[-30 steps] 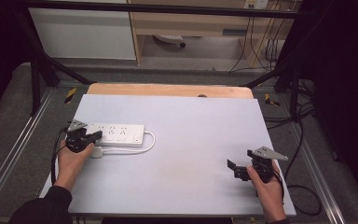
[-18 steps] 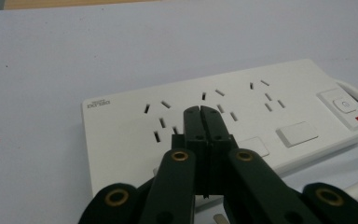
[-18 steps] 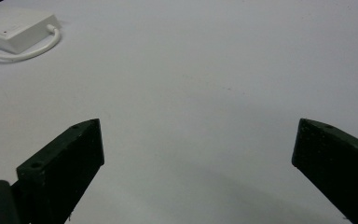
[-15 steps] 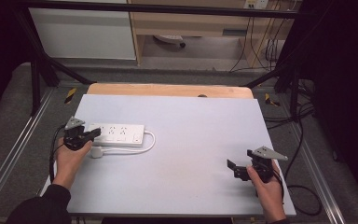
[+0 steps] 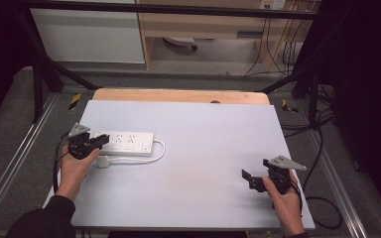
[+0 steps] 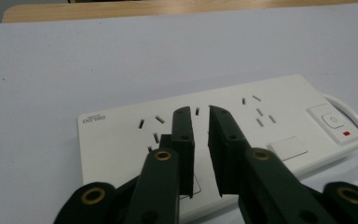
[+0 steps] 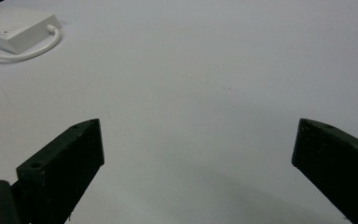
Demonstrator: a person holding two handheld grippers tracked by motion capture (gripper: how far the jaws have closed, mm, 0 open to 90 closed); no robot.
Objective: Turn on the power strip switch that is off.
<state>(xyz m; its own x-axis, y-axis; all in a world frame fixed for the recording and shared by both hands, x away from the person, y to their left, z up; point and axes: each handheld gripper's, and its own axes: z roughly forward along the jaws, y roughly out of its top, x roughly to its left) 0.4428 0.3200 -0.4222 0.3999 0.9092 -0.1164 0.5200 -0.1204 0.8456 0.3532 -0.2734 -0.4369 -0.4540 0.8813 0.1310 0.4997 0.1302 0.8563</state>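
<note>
Left hand (image 5: 74,166) comes in from the near edge of the table (image 5: 203,124), forearm in a dark sleeve, reaching forward to the left end of the power strip (image 5: 126,143). Left gripper (image 5: 100,142) points level along the strip, its grey plate on top. Right hand (image 5: 280,198) rests well apart from the strip, toward the near right corner of the table, its gripper (image 5: 248,178) aimed leftward across the bare surface.

The strip lies flat on the left part of the table, long side across. Its white cord (image 5: 156,151) loops from the strip's right end back to a plug (image 5: 104,161) just beside the strip's near edge, close to the left hand. The left hand covers the gripper's body from above. In the left gripper view the strip's near edge is cut off behind the jaws; the rocker switch with red mark (image 6: 335,122) sits at the strip's far right end.

Left gripper (image 6: 201,140): jaws have just been opening, now a narrow gap stands between them, hovering over the strip's left sockets. Nothing lies in the gap; whether the tips touch the strip's face I cannot tell. Right gripper (image 7: 198,154): jaws spread wide, nothing between them, the strip's corner (image 7: 16,28) far off.
</note>
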